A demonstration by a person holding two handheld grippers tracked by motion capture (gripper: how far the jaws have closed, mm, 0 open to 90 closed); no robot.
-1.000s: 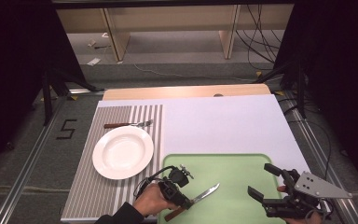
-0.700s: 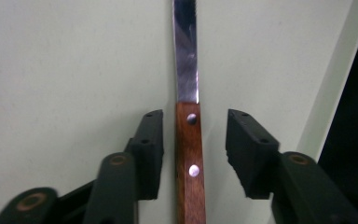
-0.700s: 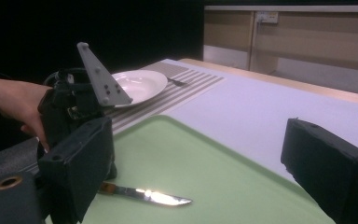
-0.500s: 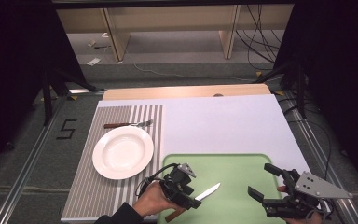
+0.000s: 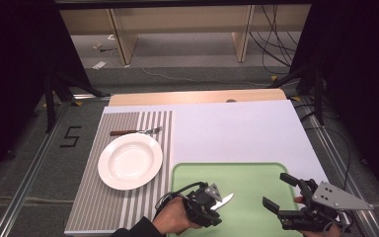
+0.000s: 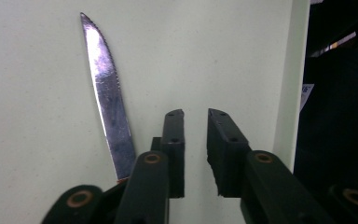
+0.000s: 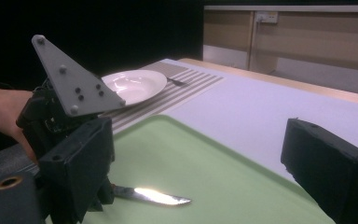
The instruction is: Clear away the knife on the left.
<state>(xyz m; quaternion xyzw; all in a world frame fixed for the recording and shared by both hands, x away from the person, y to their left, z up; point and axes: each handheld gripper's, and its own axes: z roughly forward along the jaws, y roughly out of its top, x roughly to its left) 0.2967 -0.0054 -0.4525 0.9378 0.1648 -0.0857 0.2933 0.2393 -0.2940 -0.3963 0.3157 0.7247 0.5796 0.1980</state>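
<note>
Plainly, the black fingers (image 6: 173, 140) of the left gripper (image 6: 196, 114) stand narrow, with a slim gap and nothing between the pads. They have just been closing, yet the knife (image 6: 108, 93) is not in that gap. In the left gripper view its serrated blade lies just beside the outer face of one jaw, and its handle end runs out of sight under that jaw's linkage, so we cannot tell whether anything touches the handle. We judge the closure missed, or merely nudged, the knife. The knife appears to lie flat on the green tray (image 5: 246, 177) near its front left corner, blade pointing toward the tray's middle. A knife lying flat leaves little for the pads to catch, which may be why the gripper comes in so low and close along it. We see the right gripper (image 5: 278, 190) at the tray's right side with its jaws spread wide and holding nothing. It is well apart from the knife, and we take it to be waiting, out of the left hand's way. Beyond the tray, the white plate (image 5: 130, 160) sits on the striped mat (image 5: 103, 207) with the fork (image 5: 135, 131) just behind it. That looks to us like a place setting the knife is meant to join.
</note>
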